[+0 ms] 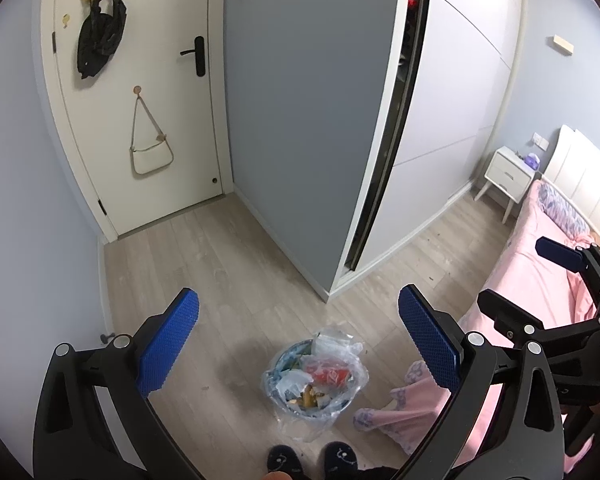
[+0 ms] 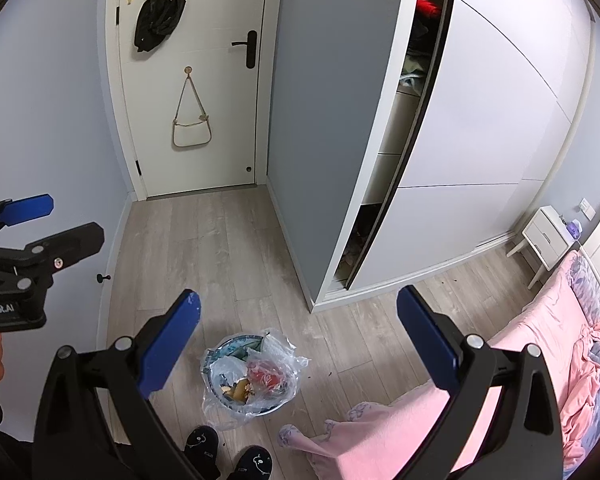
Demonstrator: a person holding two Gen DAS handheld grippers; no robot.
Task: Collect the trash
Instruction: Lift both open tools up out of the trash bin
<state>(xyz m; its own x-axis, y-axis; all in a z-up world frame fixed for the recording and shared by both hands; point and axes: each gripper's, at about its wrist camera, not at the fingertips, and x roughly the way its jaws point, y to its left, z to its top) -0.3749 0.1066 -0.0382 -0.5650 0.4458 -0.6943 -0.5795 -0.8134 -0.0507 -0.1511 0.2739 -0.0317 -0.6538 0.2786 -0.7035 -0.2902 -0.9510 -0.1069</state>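
You stand in a bedroom over a small round trash bin (image 1: 314,384) on a pale wood floor (image 1: 220,264), its clear plastic liner bag (image 1: 350,360) full of wrappers, with something red near the top. In the left wrist view the bin sits at about 6 o'clock, low between the fingers, just ahead of two dark slippers (image 1: 312,460).

The left gripper (image 1: 300,344) is spread wide and empty, high above the bin. The right gripper (image 2: 300,344) is spread just as wide and holds nothing; in its view the bin (image 2: 252,376) lies at about 7 o'clock.

The step in hand looks like closing up the liner — so lower both grippers together and aim for loose plastic at the rim, one at the liner's 9 o'clock edge, the other at its 3 o'clock edge. Pinch film only, not the bin wall. Draw the two edges up and inward so the contents stay inside.

A pink bedsheet (image 2: 388,440) hangs at 4 o'clock, near the bin — keep the right fingers clear of it. The thin liner may tear if you pull hard.
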